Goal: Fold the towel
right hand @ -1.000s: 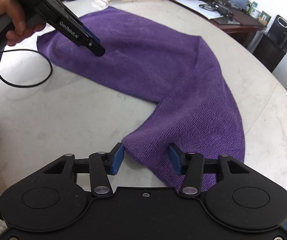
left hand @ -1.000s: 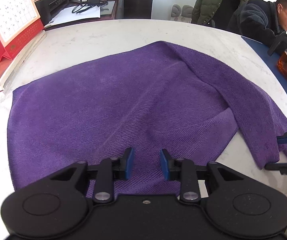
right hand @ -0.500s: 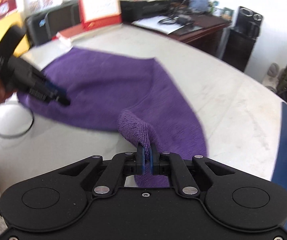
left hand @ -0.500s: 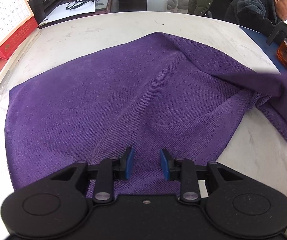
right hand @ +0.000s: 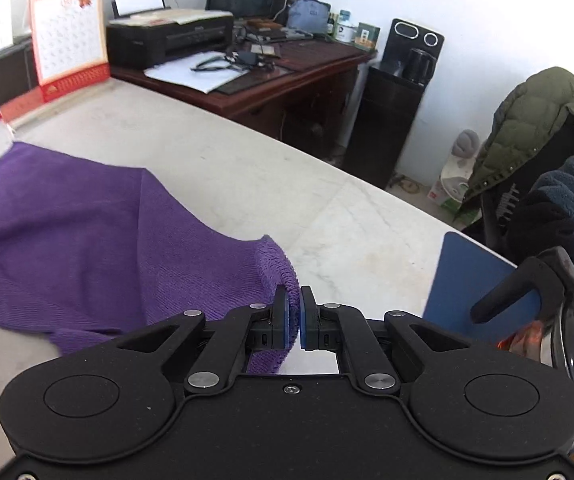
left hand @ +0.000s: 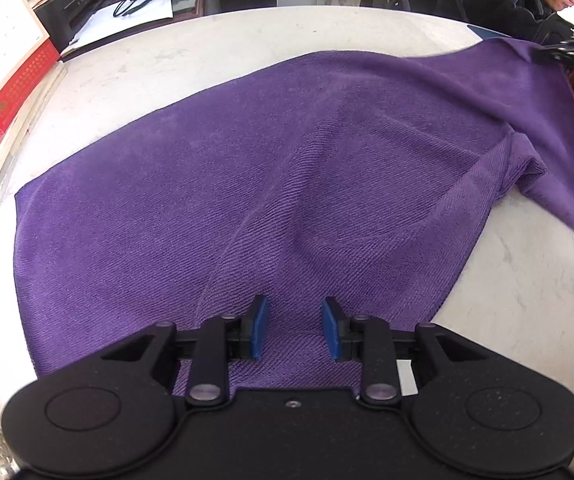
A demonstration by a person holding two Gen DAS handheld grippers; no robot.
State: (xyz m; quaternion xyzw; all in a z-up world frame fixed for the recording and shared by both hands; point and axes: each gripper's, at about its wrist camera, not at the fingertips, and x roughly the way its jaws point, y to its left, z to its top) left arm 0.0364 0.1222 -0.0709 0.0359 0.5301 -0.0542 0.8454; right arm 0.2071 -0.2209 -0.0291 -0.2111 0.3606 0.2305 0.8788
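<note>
Now that the right gripper (right hand: 294, 312) has closed its blue pads on a corner of the purple towel (left hand: 255, 184), which a second ago lay flat between its open pads, that corner is off the tabletop (left hand: 271, 40) and held up at the far right of the left wrist view, where the cloth rises in a taut sheet toward the black tool. Half a second ago the same corner was only partly raised and blurred with motion; it now sits higher and further out, near a glass teapot (right hand: 567, 320) with amber liquid and a blue mat (right hand: 463, 280) at the table's edge. The rest of the towel is spread on the pale tabletop, with a soft diagonal crease running up from the near edge and a small bunched fold on the right side where the lifted part pulls away. The left gripper (left hand: 294, 328) has barely shifted over the three moments: its pads stand apart, straddling the near hem without pinching it, so it holds nothing. For the task this looks like the start of a first fold or a straightening pull, with one corner secured and the opposite side not yet gripped. The likely need is for the left gripper to close on the near edge or pin it down, otherwise the whole cloth may slide toward the right instead of folding; the teapot close to the raised corner is a hazard for a careless swing.
</note>
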